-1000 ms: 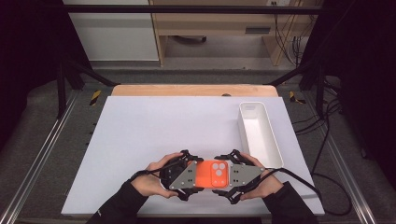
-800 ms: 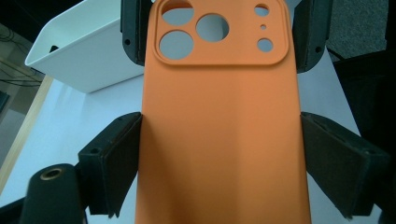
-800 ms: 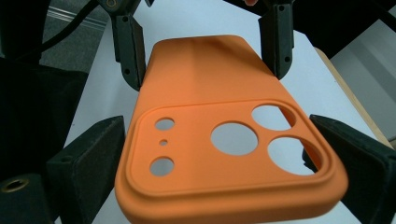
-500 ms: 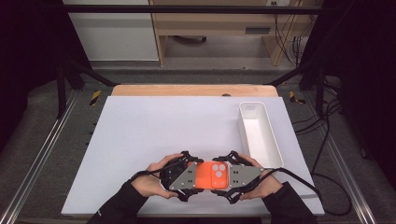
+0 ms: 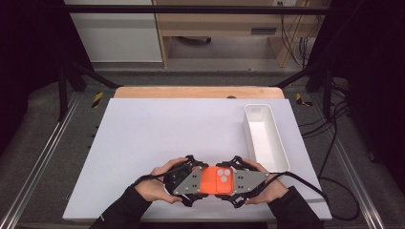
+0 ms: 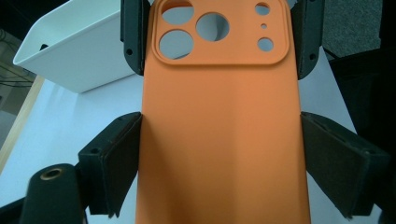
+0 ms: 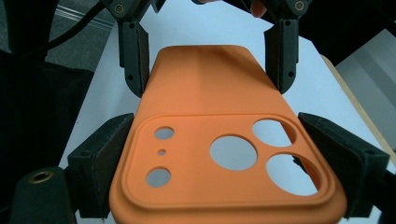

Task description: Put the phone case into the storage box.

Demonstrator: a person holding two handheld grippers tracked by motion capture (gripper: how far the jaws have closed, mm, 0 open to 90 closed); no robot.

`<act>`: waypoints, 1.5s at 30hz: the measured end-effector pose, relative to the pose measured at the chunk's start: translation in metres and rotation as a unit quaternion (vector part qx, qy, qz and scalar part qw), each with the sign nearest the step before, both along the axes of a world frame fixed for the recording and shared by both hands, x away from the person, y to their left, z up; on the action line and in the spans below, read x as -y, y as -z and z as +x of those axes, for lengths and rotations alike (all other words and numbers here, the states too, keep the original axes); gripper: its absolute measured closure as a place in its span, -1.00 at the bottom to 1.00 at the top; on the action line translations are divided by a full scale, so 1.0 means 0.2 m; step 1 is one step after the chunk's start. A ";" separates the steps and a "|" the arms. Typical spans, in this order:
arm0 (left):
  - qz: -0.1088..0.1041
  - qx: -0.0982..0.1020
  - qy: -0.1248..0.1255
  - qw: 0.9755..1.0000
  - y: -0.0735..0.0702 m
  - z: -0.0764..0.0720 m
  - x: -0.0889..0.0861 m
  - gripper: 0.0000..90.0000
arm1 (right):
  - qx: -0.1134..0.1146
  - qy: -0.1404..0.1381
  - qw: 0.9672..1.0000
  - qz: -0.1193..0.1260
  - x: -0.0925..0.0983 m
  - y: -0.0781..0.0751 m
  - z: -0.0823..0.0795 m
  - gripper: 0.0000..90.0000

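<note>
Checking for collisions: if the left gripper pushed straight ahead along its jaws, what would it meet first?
Probably the right gripper, whose jaws clamp the far end of the same orange phone case; the white bin lies off-line.

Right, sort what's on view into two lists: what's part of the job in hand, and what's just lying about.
In the job:
- orange phone case, held at both ends
- left gripper, shut on the plain end
- right gripper, shut on the camera-cutout end

Lying about:
- white bin, untouched, contents not clear
- white table
</note>
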State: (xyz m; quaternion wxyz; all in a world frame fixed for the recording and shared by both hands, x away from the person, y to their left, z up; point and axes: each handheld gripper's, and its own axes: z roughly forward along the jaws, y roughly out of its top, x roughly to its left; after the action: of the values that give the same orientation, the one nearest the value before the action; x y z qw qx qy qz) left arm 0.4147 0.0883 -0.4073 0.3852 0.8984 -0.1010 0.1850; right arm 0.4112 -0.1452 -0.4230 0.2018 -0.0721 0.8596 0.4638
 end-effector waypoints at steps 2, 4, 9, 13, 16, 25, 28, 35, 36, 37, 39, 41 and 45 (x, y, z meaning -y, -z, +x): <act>0.000 -0.001 0.000 1.000 0.00 0.00 0.00 -0.66 | 0.000 -0.001 1.000 0.000 0.00 0.00 0.00 -0.67; 0.000 -0.003 0.000 1.000 0.00 0.00 0.00 -0.66 | -0.002 -0.002 1.000 0.000 0.00 0.00 0.00 -0.66; 0.001 -0.011 -0.002 1.000 0.00 0.00 0.00 -0.66 | -0.009 -0.004 1.000 -0.002 0.00 0.00 0.00 -0.65; 0.004 -0.012 -0.003 1.000 0.00 0.01 0.00 -0.66 | -0.017 -0.004 1.000 -0.003 0.00 0.00 0.01 -0.65; 0.001 -0.018 -0.004 1.000 0.00 0.01 0.00 -0.66 | -0.022 -0.004 1.000 -0.003 0.00 -0.01 0.01 -0.65; 0.003 -0.022 -0.004 1.000 0.00 0.01 0.01 -0.66 | -0.025 -0.003 1.000 -0.005 0.00 -0.01 0.01 -0.65; 0.003 -0.024 -0.004 1.000 0.00 0.01 0.01 -0.66 | -0.027 -0.003 1.000 -0.005 0.00 -0.01 0.02 -0.65; 0.004 -0.025 -0.008 1.000 -0.01 0.01 0.01 -0.66 | -0.029 -0.002 1.000 -0.004 0.01 -0.02 0.01 -0.64; 0.004 -0.026 -0.008 1.000 -0.01 0.01 0.01 -0.66 | -0.030 -0.002 1.000 -0.004 0.01 -0.02 0.01 -0.64; 0.003 -0.025 -0.009 1.000 -0.01 0.01 0.01 -0.66 | -0.031 -0.002 1.000 -0.003 0.01 -0.02 0.01 -0.64; 0.005 -0.024 -0.008 1.000 -0.01 0.01 0.01 -0.68 | -0.031 0.000 1.000 -0.004 0.01 -0.02 0.01 -0.64; 0.004 -0.027 -0.008 1.000 -0.01 0.01 0.00 -0.72 | -0.032 0.002 0.999 -0.004 0.01 -0.02 0.01 -0.64; -0.001 -0.035 -0.010 0.999 -0.02 0.01 -0.01 -0.83 | -0.034 0.004 0.999 -0.003 0.02 -0.03 0.02 -0.64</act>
State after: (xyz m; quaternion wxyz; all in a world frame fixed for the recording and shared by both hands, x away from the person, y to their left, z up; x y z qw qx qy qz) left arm 0.4163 0.0907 -0.4031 0.3874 0.9051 -0.0782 0.1571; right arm 0.4146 -0.1490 -0.4163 0.1745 -0.0537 0.8673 0.4630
